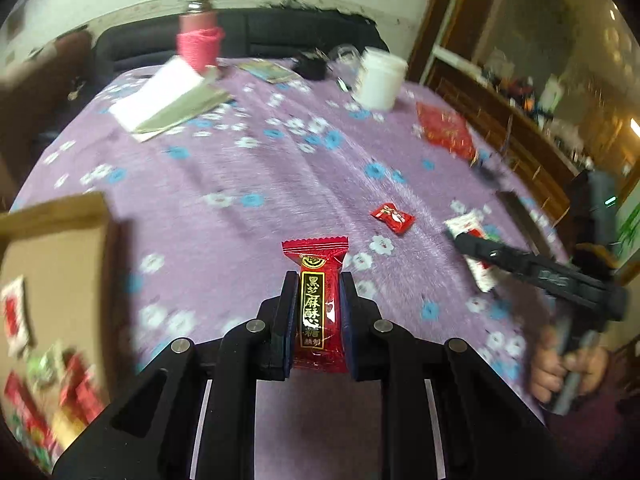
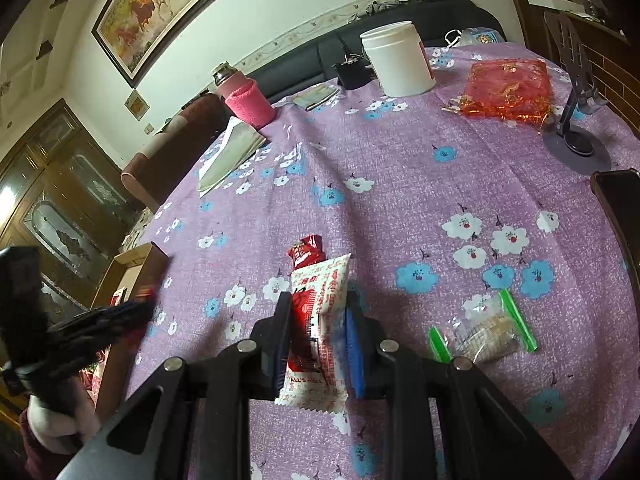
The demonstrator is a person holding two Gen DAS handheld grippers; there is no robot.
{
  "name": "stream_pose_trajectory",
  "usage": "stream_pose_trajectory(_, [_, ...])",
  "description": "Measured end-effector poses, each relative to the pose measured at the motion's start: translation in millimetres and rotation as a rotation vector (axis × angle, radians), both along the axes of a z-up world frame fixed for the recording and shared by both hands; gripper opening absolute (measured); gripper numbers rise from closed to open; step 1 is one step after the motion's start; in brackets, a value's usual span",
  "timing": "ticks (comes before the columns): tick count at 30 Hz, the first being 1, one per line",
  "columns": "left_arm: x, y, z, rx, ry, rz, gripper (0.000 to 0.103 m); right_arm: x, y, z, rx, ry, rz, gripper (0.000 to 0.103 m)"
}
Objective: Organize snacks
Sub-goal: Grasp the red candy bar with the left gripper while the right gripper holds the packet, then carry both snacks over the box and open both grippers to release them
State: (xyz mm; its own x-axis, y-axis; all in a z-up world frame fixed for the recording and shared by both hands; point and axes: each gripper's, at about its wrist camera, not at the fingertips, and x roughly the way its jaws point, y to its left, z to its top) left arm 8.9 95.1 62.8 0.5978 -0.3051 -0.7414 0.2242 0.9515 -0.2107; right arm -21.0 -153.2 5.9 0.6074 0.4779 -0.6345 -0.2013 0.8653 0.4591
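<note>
Both pairs of jaws are clamped on snacks. Those of the left gripper (image 1: 316,280) pinch a red candy packet with gold lettering (image 1: 318,304) by its long sides, lifted above the worktop (image 1: 240,168) with its purple flowered cloth. Those of the right gripper (image 2: 318,300) squeeze a white-and-red sachet (image 2: 320,328), also raised. A small red candy (image 2: 306,251) lies on the cloth just beyond that sachet, and a clear packet with green ends (image 2: 484,334) lies near the right edge. At the left edge sits a cardboard box (image 1: 60,264) with several packets inside. Toward the far edge stand a white tub (image 2: 398,60) and a pink-sleeved bottle (image 2: 248,100).
</note>
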Motion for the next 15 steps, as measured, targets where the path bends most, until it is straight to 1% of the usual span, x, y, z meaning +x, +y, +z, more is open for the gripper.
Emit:
stream_pose_trajectory(2, [-18, 24, 8, -0.029, -0.014, 0.037, 0.018, -2, 3, -2, -0.008, 0.003, 0.001, 0.027])
stream_pose_trajectory(8, [-65, 89, 20, -0.056, -0.045, 0.150, 0.018, -4, 18, -8, -0.089, 0.019, -0.013, 0.027])
stream_pose_trajectory(11, [-82, 121, 20, -0.066, -0.042, 0.206, 0.018, -12, 25, 0, -0.106, 0.007, -0.013, 0.027])
stream_pose_trajectory(13, [-92, 142, 18, -0.072, -0.038, 0.240, 0.018, -19, 33, 6, -0.100, 0.009, 0.005, 0.027])
stream_pose_trajectory(15, [-97, 158, 15, -0.073, -0.034, 0.269, 0.018, -25, 49, 13, -0.117, 0.003, 0.036, 0.027])
